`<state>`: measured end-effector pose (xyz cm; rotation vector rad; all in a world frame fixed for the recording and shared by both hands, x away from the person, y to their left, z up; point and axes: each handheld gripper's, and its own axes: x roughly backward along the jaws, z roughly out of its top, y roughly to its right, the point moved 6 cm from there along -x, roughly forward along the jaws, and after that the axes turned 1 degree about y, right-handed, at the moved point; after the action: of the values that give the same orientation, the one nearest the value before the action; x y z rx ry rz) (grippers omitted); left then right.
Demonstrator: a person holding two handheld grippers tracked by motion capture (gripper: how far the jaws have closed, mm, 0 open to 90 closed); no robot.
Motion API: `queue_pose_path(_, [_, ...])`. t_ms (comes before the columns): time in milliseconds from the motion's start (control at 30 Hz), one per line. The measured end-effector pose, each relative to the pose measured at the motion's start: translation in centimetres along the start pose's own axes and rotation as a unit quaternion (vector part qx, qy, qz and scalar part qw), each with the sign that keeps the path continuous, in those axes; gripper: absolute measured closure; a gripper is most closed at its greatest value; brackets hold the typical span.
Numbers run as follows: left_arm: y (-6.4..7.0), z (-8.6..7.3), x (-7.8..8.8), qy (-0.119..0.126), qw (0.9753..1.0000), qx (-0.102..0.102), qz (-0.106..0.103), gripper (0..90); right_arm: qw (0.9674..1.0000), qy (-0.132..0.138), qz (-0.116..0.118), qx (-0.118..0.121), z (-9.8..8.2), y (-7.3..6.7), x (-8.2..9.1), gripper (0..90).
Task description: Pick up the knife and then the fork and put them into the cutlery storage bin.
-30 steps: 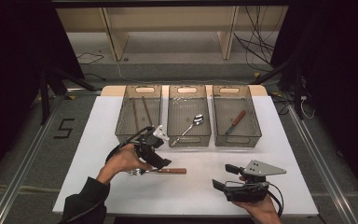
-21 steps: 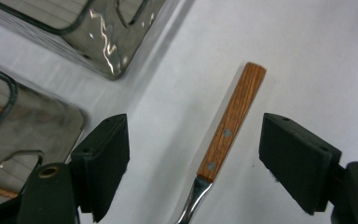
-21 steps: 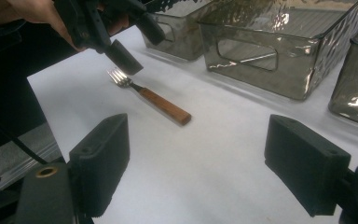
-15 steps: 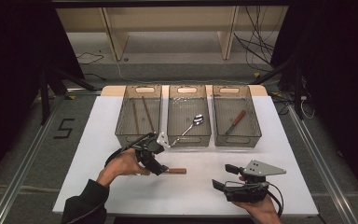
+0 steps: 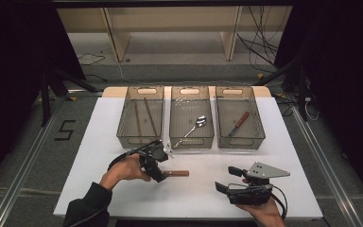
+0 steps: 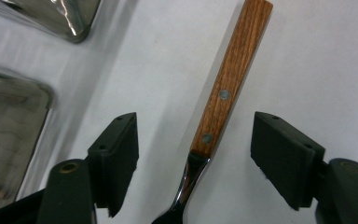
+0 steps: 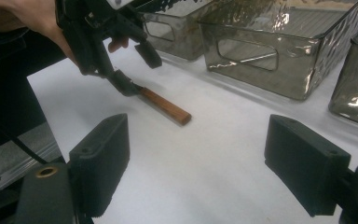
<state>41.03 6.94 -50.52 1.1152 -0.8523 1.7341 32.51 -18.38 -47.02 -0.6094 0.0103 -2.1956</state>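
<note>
left claw, jaws closing but not yet gripping, straddles the light, stiff fork; grip its wooden handle near the neck.

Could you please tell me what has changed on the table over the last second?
The left gripper has come down over the wooden-handled utensil, and its jaws have just been closing around it, not yet touching. The utensil still lies on the table. The right gripper, open, and the three bins' contents stayed put.

My left gripper is tipped down at the tabletop, jaws just closing in but with a gap between the pads. My right gripper rests low and level, jaws wide apart.
</note>
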Motion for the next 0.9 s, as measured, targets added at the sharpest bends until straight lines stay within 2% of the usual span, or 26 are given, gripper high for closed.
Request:
queue_pose_path(167, [0.1,-0.3,-0.6,-0.020,0.9996,-0.016,-0.009,42.9,1.0000,0.000,0.000,0.000,0.0,0.0,0.0,23.0])
queue_pose_path(300, [0.3,-0.3,-1.0,-0.022,0.9995,-0.017,-0.017,49.6,1.0000,-0.001,0.001,-0.001,0.0,0.0,0.0,23.0])
queue_pose_path(400, [0.2,-0.4,-1.2,-0.036,0.9988,-0.027,-0.020,54.4,1.0000,-0.002,0.001,0.000,0.0,0.0,-0.1,23.0])
queue_pose_path(633, [0.3,-0.3,-1.3,-0.040,0.9983,-0.021,-0.035,65.3,1.0000,-0.002,0.001,-0.001,0.0,0.0,-0.1,23.0])
queue_pose_path(900, [0.3,-0.3,-1.3,-0.048,0.9978,-0.025,-0.040,69.3,1.0000,-0.002,0.000,0.000,-0.1,0.0,-0.1,23.1])
